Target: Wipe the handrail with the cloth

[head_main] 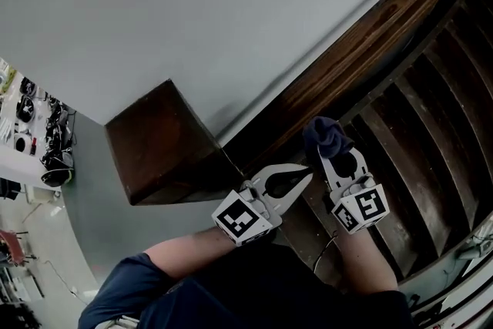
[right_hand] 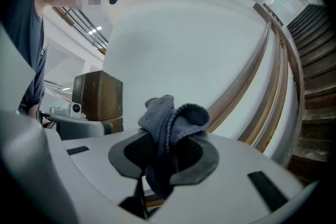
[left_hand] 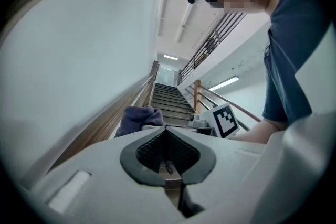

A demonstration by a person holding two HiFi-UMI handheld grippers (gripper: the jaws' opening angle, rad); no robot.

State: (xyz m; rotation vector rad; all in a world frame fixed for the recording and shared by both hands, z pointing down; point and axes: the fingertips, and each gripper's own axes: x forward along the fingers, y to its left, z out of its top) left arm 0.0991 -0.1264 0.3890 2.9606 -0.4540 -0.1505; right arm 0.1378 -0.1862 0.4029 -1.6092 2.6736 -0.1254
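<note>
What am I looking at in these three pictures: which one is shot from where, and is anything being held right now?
There is no robot arm here. A person holds a hand-held gripper in each hand. The head view looks down from the person's head at the wooden handrail that runs along the wall, with the stairs beside it. The other two pictures come from a camera riding on each gripper, looking along its jaws. The left gripper is shut with nothing in it. The right gripper is shut on a blue-grey cloth, near the handrail's lower end. I cannot tell whether the cloth touches the wood.
</note>
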